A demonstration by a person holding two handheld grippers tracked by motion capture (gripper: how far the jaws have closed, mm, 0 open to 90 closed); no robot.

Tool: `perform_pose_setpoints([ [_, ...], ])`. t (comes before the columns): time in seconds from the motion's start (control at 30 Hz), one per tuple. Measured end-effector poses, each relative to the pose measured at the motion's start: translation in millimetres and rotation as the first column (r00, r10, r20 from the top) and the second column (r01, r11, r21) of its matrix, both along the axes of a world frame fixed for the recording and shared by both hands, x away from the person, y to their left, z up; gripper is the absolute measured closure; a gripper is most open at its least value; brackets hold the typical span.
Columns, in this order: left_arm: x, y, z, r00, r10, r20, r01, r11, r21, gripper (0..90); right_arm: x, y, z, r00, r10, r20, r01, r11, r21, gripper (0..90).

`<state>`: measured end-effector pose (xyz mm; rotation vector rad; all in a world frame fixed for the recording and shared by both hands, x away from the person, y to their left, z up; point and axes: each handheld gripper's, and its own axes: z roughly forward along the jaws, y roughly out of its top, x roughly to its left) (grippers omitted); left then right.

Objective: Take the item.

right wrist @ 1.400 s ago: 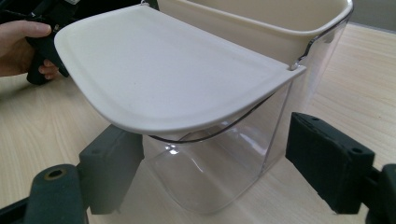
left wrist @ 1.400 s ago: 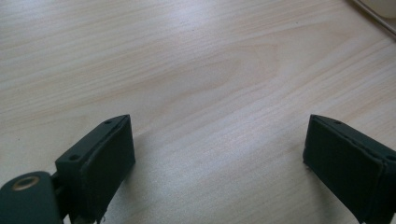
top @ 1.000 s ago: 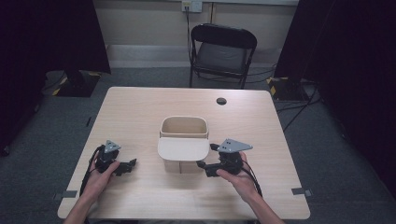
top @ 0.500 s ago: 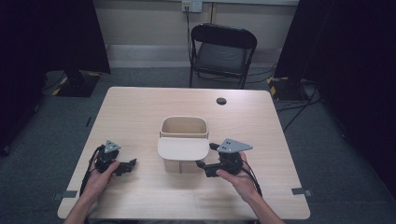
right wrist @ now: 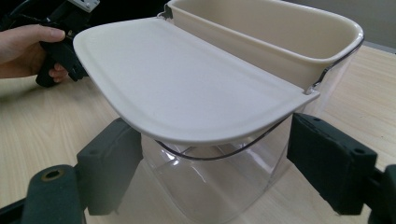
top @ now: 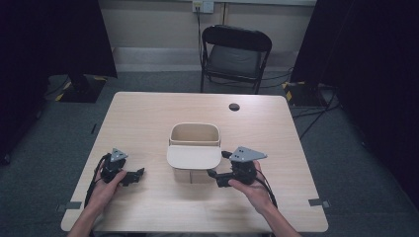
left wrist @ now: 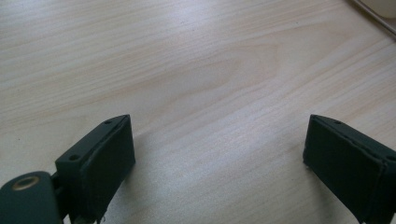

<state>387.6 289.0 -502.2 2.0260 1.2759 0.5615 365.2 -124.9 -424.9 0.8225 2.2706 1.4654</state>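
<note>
Nothing moved vs earlier frames: both hands and bin same spots.
1 cream bin (top: 194,136) w/ 1 flap lid (top: 193,156) mid-table (top: 148,113). 2 grippers: left gripper (top: 129,176) jaws wide apart over bare wood, well left of bin; right gripper (top: 217,176) jaws spread, nothing gripped, just beside bin's clear base (right wrist: 210,182). 1 chair (top: 234,57) behind.

Matt cream plastic lid (right wrist: 187,88) tops a glossy clear container (right wrist: 219,186) on pale wood-grain table (top: 148,113).
</note>
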Motion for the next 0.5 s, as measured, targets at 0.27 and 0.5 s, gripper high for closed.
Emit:
perform_pose_setpoints([
  [0.27, 0.0, 0.0, 0.1, 1.0000, 0.000, 0.000, 0.000, 1.0000, 0.001, 8.3, -0.2, 0.0, 0.7, 1.0000, -0.006, 0.001, 0.006, 1.000, -0.003, 17.5],
  [0.5, 0.0, 0.0, 0.0, 1.0000, 0.000, 0.000, 0.000, 1.0000, 0.000, 8.3, -0.6, 0.0, 2.4, 0.9999, -0.009, 0.006, 0.009, 1.000, 0.004, 17.7],
])
